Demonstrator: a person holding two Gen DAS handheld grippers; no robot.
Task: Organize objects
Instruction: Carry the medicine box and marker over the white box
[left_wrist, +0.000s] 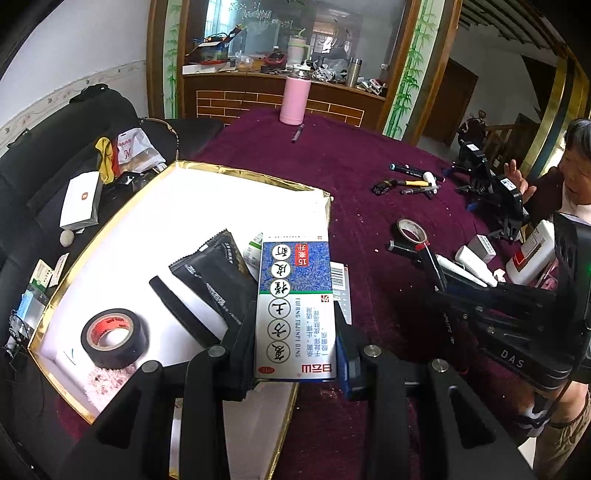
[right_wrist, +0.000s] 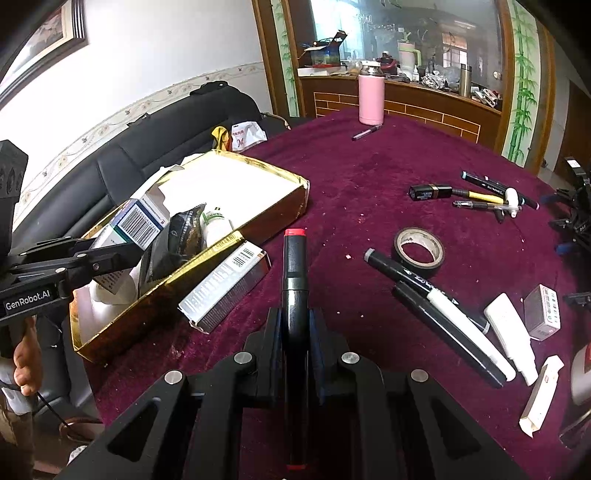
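My left gripper (left_wrist: 295, 354) is shut on a blue-and-white medicine box (left_wrist: 295, 306) and holds it over the right edge of the gold-rimmed white box (left_wrist: 207, 192). Inside lie a black tape roll (left_wrist: 110, 338), a black pouch (left_wrist: 216, 273) and a black strip (left_wrist: 181, 310). My right gripper (right_wrist: 295, 332) is shut on a black marker with a red tip (right_wrist: 294, 273), above the purple tablecloth just right of the gold box (right_wrist: 258, 214). The left gripper also shows in the right wrist view (right_wrist: 122, 254), holding the medicine box (right_wrist: 136, 221) over the box.
On the cloth lie a silver carton (right_wrist: 225, 290) beside the box, a tape roll (right_wrist: 419, 251), several markers (right_wrist: 443, 314), white tubes (right_wrist: 511, 336), small boxes (right_wrist: 543, 312), pens (right_wrist: 487, 197) and a pink flask (right_wrist: 371, 98). A black sofa (left_wrist: 44, 155) with clutter lies left. A person (left_wrist: 576, 170) sits right.
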